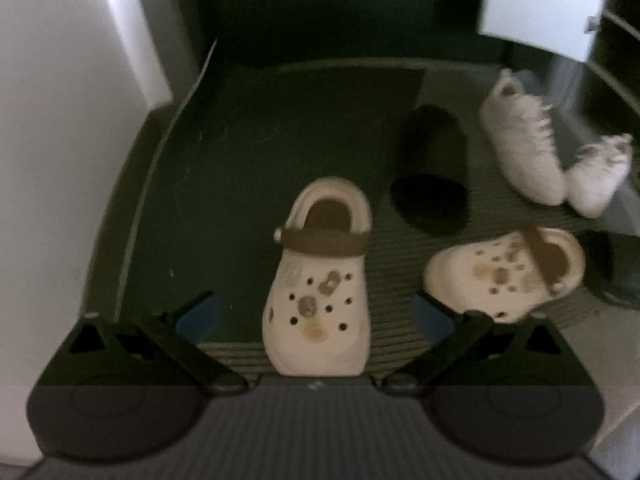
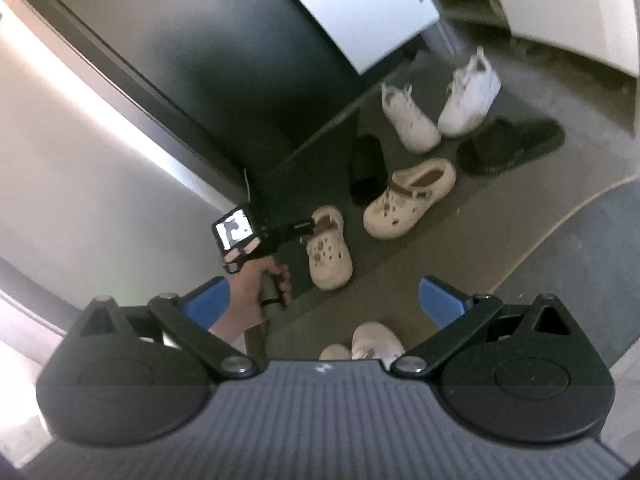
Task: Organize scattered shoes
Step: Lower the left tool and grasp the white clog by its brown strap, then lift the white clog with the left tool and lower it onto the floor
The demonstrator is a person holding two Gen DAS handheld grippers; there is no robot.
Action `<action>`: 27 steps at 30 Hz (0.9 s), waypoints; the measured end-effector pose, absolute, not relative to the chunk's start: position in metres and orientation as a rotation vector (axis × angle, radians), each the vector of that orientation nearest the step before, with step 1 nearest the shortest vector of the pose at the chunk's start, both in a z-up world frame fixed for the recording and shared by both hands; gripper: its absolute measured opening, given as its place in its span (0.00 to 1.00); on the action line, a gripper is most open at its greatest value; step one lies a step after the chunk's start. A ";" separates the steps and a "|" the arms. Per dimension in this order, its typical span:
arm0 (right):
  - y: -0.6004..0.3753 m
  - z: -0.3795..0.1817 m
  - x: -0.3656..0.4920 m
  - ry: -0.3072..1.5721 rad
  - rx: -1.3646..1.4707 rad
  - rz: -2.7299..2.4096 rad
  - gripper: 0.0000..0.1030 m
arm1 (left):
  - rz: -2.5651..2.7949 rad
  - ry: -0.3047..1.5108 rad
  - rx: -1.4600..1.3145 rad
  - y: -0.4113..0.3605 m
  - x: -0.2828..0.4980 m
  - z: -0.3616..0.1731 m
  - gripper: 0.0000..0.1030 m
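Note:
A cream clog (image 1: 320,276) with a brown strap lies on the ribbed doormat (image 1: 400,264), its toe between the open fingers of my left gripper (image 1: 316,316). Its mate (image 1: 508,272) lies to the right, turned sideways. A black slide (image 1: 434,168) and two white sneakers (image 1: 520,140) lie farther back. In the right wrist view my right gripper (image 2: 324,300) is open and empty, high above the floor. Below it I see the left gripper (image 2: 280,228) at the near clog (image 2: 330,248), the other clog (image 2: 408,198), the sneakers (image 2: 436,104) and a second black slide (image 2: 512,144).
A dark door (image 1: 320,8) stands behind the mat, a white wall (image 1: 60,120) at the left. An open white cabinet door (image 1: 544,0) and dark shelves (image 1: 616,60) are at the right. The person's feet (image 2: 372,344) show at the bottom of the right wrist view.

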State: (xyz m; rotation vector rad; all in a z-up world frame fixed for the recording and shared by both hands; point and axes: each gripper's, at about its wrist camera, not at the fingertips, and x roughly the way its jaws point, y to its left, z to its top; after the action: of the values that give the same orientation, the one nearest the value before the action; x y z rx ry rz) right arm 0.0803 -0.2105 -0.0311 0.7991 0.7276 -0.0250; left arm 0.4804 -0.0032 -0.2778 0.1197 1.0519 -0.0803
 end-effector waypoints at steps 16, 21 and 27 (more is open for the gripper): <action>-0.269 -0.080 0.147 0.754 0.996 -0.125 1.00 | 0.018 1.102 0.277 -0.039 0.556 -0.387 0.97; -0.272 -0.085 0.150 0.762 1.028 -0.118 1.00 | 0.039 1.098 0.343 -0.048 0.553 -0.397 0.88; -0.275 -0.078 0.136 0.738 1.036 -0.118 1.00 | 0.008 1.119 0.280 -0.041 0.535 -0.376 0.87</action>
State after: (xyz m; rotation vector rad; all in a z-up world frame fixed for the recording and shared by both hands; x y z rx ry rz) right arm 0.1360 -0.2746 -0.0778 1.0365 0.7380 -0.1184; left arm 0.5346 -0.0406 -0.3760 0.2800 1.1188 0.0082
